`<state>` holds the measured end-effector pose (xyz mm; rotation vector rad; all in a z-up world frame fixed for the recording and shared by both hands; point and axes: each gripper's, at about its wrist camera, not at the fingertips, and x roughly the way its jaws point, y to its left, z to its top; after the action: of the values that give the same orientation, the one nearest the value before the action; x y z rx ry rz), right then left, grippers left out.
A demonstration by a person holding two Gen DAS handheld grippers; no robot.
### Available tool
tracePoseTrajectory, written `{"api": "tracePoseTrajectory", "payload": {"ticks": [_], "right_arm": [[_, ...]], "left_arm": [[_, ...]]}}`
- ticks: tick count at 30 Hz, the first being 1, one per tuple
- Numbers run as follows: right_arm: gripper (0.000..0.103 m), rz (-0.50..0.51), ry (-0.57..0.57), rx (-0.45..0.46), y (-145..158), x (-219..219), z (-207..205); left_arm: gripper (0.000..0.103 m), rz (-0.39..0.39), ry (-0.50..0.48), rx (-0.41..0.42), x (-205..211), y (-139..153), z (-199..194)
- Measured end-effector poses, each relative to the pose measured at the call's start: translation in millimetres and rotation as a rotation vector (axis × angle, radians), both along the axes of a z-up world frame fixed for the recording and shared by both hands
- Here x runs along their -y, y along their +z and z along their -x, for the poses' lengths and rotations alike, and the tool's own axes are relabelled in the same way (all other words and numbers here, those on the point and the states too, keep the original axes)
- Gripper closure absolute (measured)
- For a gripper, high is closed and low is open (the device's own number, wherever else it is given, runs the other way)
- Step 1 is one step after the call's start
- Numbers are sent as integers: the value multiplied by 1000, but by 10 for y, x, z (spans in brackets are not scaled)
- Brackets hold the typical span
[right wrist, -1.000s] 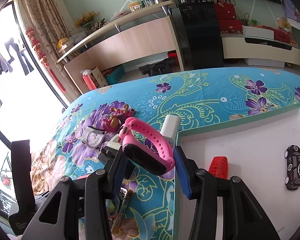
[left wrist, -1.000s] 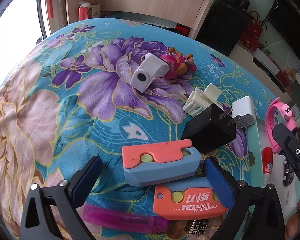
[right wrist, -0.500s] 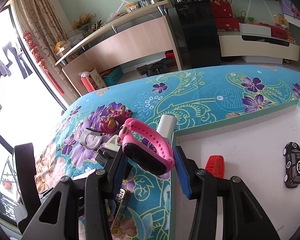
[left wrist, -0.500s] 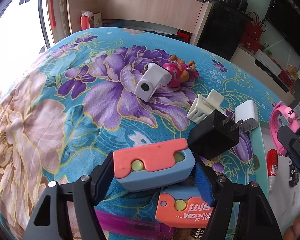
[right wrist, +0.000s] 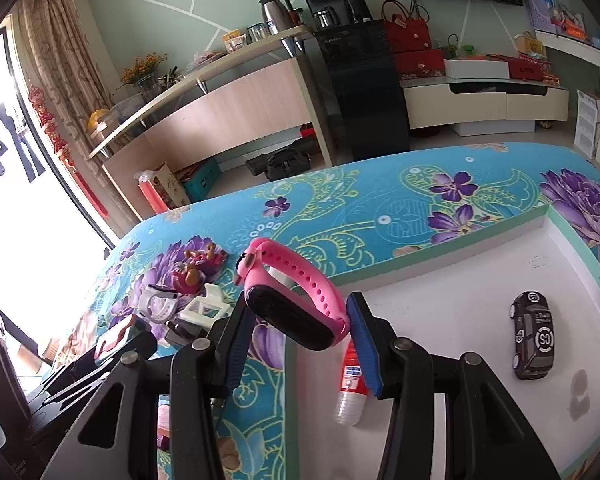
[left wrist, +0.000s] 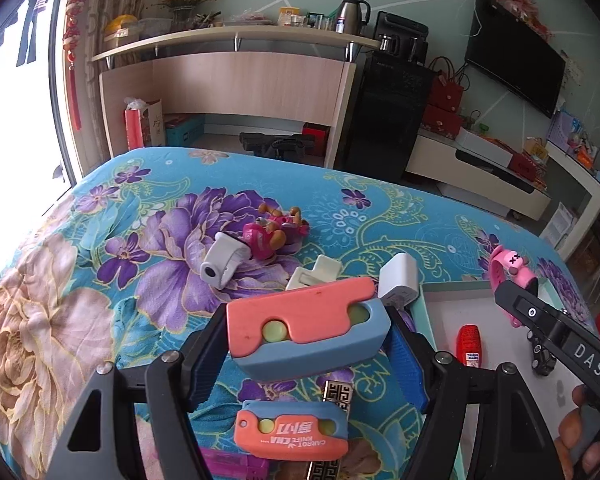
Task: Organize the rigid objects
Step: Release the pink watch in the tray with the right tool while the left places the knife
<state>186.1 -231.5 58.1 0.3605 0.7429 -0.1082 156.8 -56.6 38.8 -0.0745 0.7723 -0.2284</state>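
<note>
now orange-n-blue carrot knife (left wrist: 306, 330), chunky.

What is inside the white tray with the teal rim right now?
The white tray with the teal rim holds a small black toy car and a red-and-white tube. Its near corners are hidden behind the right gripper.

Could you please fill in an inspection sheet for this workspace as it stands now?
Surface: floral blue cloth; white tray at its right.
Job's things: toy car and red-capped tube lie in the tray.
Clutter: second carrot knife, white watch, pup figurine, white charger on the cloth.
Grippers: left gripper clamps a carrot knife toy, lifted; right gripper clamps a pink watch.
Cables: nothing seen.
Surroundings: shelf, black cabinet, wall television.
</note>
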Motion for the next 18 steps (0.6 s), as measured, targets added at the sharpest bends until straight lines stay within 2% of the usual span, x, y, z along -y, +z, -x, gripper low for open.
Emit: {"api": "tracePoseTrajectory", "payload": {"ticks": [11,18], "right_arm": [[55,91,-204,-60,-37,629,191],[55,57,-304,-49,-3,1002,375]], "left_arm": [[27,-54,-238,63,951,51,170],[27,-71,-313,57,1346,-69,185]]}}
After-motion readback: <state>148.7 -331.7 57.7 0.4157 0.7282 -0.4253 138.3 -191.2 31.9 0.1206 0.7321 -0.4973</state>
